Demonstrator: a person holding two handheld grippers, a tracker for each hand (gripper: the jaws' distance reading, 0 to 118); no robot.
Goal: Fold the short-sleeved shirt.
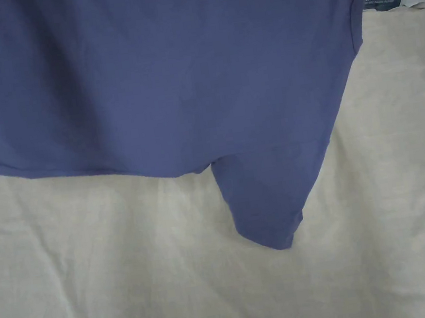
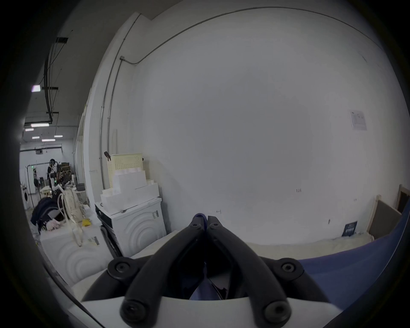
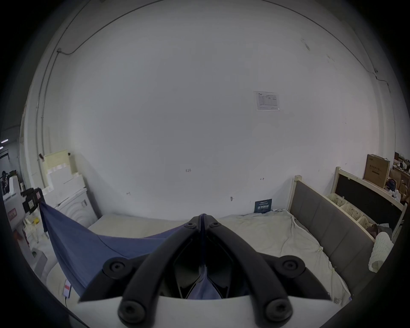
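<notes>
Shirt [image 1: 156,76] held spread above the bed [image 1: 100,279]; your left gripper [image 2: 204,220] and right gripper [image 3: 203,218] both clamp its edge; next, lower it flat onto the bed.

Soft, even, dim indoor light in the head view; faint shading in the folds of the blue shirt [image 1: 162,85] and the wrinkled sheet [image 1: 100,279]. Strong fisheye bending in both gripper views, with black vignetted corners. Bright ceiling lamps [image 2: 40,125] far left. Grey, slightly hazy on the wall [image 3: 177,111].
</notes>
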